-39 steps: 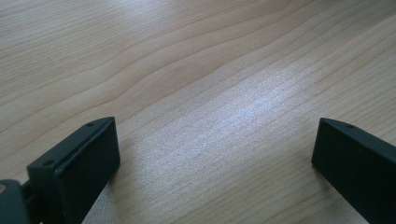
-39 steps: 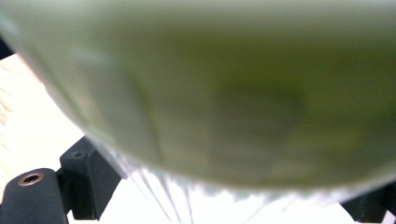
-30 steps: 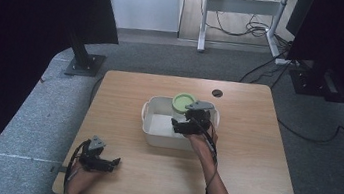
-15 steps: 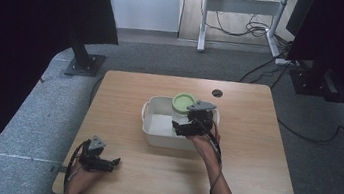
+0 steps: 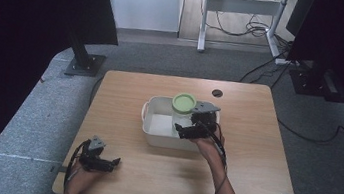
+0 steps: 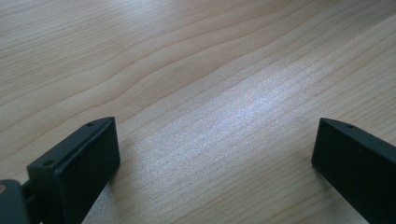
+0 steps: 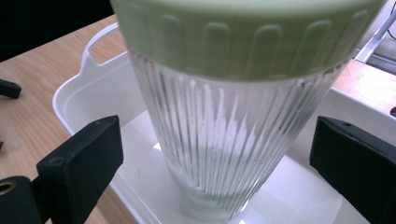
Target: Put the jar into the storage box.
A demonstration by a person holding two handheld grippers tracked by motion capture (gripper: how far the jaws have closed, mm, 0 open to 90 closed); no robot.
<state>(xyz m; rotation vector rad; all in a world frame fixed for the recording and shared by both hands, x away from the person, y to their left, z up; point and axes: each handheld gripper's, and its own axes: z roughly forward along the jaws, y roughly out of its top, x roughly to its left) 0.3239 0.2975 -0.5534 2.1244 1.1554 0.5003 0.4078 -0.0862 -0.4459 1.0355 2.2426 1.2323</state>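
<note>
My right gripper (image 7: 212,154), jaws spread wide, brackets the ribbed glass jar (image 7: 224,140) with its green lid (image 5: 184,102), standing upright in the white tub (image 5: 155,135). My left gripper (image 5: 101,161) rests unclenched near the table's (image 5: 249,188) front edge. Closing off-centre could tip the jar or let the smooth glass slip.

We find no writing, label, brand, number or sign that can be read in any of the views. The ribbed glass jar (image 7: 219,135) and its green lid (image 7: 243,32) carry no print, the white tub (image 5: 161,126) has plain walls, and the wooden surface (image 6: 196,84) shows nothing but its grain.
</note>
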